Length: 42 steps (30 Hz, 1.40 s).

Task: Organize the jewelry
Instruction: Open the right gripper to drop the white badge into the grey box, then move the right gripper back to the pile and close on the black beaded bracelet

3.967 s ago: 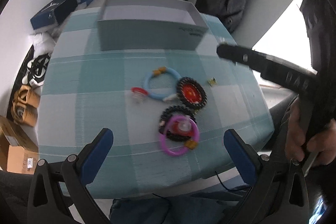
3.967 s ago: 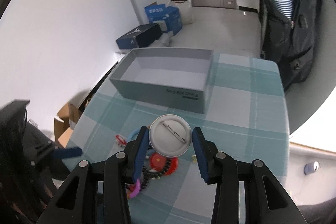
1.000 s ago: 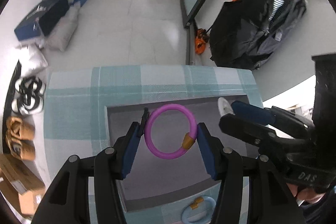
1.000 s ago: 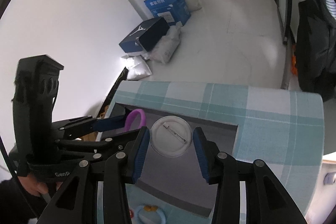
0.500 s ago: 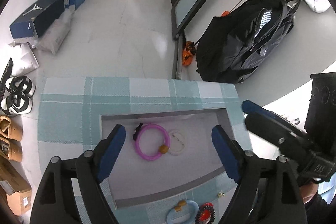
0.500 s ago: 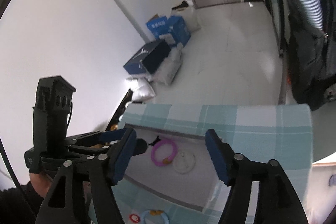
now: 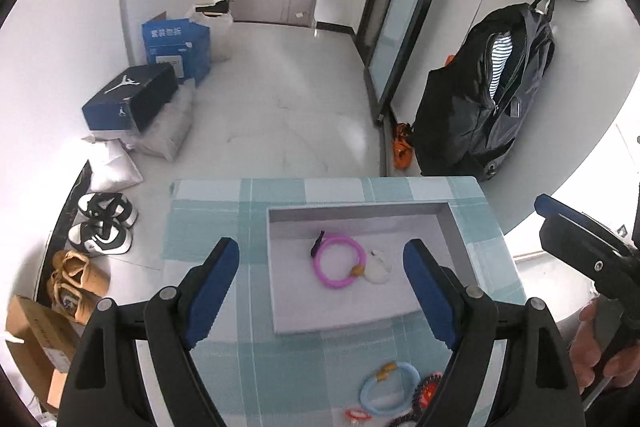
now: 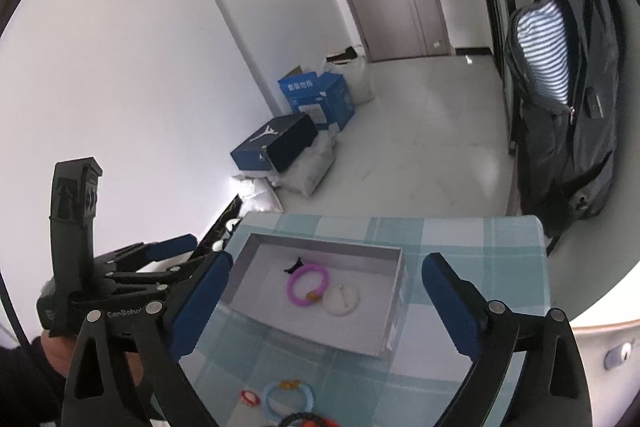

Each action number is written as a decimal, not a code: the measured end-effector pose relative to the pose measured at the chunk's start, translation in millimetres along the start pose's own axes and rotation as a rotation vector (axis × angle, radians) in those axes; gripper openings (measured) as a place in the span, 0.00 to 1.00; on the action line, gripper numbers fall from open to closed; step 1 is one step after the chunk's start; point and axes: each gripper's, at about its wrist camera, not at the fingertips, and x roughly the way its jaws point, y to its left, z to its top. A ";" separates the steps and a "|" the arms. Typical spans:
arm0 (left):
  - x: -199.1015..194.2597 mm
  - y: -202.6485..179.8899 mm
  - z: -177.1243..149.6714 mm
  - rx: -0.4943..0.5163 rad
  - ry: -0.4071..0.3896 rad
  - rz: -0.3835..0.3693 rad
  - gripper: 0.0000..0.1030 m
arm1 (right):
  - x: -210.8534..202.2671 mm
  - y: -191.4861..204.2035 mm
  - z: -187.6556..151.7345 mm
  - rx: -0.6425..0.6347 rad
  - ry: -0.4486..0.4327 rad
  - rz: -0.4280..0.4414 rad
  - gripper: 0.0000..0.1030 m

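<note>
In the left wrist view, the floor beyond the desk (image 7: 200, 235) holds a tall blue carton (image 7: 176, 45) with white writing too small to read, upper left, and below it a dark shoe box (image 7: 130, 97) bearing a white jumping-figure logo. Shoes (image 7: 102, 227) sit at the left edge, and a black jacket (image 7: 480, 107) hangs at the right. Nothing blocks the grey box (image 7: 276, 267), which lies in the centre on the checked cloth. Inside it lie a purple ring (image 7: 339, 261) with an orange bead, a small black piece touching its upper left, and a white round badge (image 7: 379, 267) just right of it. A light blue ring (image 7: 386, 389) lies on the cloth near the bottom edge, with red and black pieces beside it. The left tongs (image 7: 320, 291) stand wide and hold nothing; the right tongs (image 7: 576, 235) show at the right edge, a hand gripping their handle.

In the right wrist view, the same carton (image 8: 318, 97) and shoe box (image 8: 276, 143) sit at centre, and the jacket (image 8: 560, 99) with a striped lining hangs upper right. The grey box (image 8: 394, 307) lies in the lower centre, with the purple ring (image 8: 308, 285) touching the white badge (image 8: 340, 299), whose pin back faces up. The blue ring (image 8: 288, 397) lies at the bottom. The right tongs (image 8: 324, 307) are wide and hold nothing. The left tongs (image 8: 172, 245) at the lower left carry lettering that appears to read "GenRobot".
</note>
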 end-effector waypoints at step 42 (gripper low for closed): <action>-15.0 22.0 -129.0 -0.268 0.213 0.079 0.79 | 31.8 31.4 -140.2 -0.194 0.373 -0.028 0.91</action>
